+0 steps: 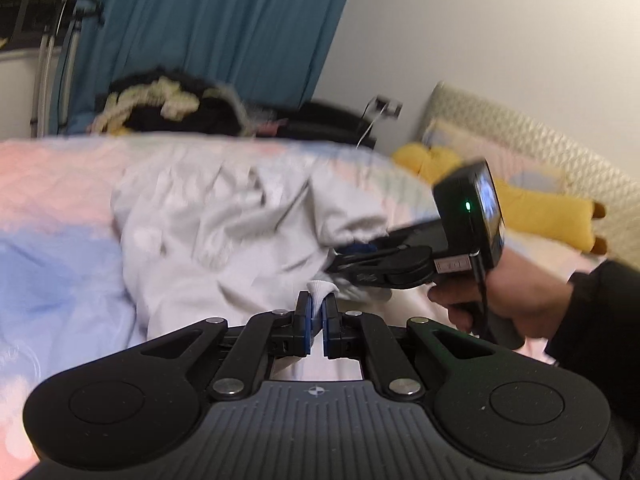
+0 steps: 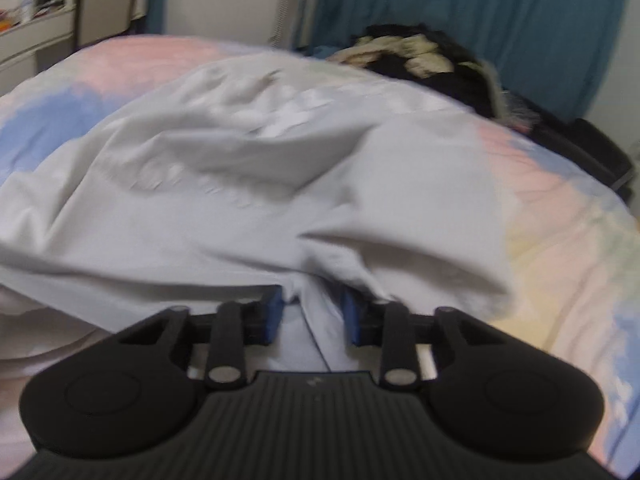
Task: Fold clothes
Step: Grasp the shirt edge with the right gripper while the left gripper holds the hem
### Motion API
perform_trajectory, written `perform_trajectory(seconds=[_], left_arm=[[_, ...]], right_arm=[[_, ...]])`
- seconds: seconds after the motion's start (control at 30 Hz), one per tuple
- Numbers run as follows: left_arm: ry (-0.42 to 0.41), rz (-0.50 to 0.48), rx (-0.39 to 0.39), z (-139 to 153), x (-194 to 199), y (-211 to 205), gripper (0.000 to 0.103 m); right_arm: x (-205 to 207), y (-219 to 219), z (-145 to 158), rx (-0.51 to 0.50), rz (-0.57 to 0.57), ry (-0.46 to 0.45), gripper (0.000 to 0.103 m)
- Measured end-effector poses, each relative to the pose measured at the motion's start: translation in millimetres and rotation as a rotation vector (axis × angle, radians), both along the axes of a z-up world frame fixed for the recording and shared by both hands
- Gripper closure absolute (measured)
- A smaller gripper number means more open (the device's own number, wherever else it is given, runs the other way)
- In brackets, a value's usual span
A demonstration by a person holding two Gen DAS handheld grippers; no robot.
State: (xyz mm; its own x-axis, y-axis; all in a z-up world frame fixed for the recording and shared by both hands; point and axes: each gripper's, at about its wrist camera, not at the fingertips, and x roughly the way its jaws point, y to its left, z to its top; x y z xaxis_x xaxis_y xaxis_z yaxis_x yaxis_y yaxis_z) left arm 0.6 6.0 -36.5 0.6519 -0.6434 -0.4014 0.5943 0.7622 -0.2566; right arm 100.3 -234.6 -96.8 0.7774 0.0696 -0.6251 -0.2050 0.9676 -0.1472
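On the bed: pale grey garment, crumpled.
Left tool: pinching its white edge.
Right tool: spread, fabric between.

Left wrist view sits low over the bed, facing the teal curtain and headboard. Right wrist view sits close over the white garment, angled down. Both share garment, curtain, dark clothes pile.
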Motion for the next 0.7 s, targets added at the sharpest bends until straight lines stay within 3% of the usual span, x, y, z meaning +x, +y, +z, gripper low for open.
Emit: perform_trajectory(seconds=[0.23, 0.57, 0.6, 0.7], left_arm=[[-0.04, -0.034, 0.002, 4.0, -4.5, -1.9, 0.097], [-0.039, -0.011, 0.191, -16.4, 0.7, -26.0, 0.093], [-0.035, -0.012, 0.199, -16.9, 1.2, -25.0, 0.086], [-0.071, -0.006, 0.243, -17.4, -2.0, -29.2, 0.051]], right_arm=[[-40.5, -90.0, 26.7, 0.339, -0.376, -0.123, 0.089], [-35.5, -112.0, 11.5, 0.546, -0.496, -0.064, 0.09], [-35.6, -113.6, 11.4, 0.556, -0.501, -0.065, 0.09], [-37.0, -113.4, 13.0, 0.585, -0.493, -0.072, 0.091]])
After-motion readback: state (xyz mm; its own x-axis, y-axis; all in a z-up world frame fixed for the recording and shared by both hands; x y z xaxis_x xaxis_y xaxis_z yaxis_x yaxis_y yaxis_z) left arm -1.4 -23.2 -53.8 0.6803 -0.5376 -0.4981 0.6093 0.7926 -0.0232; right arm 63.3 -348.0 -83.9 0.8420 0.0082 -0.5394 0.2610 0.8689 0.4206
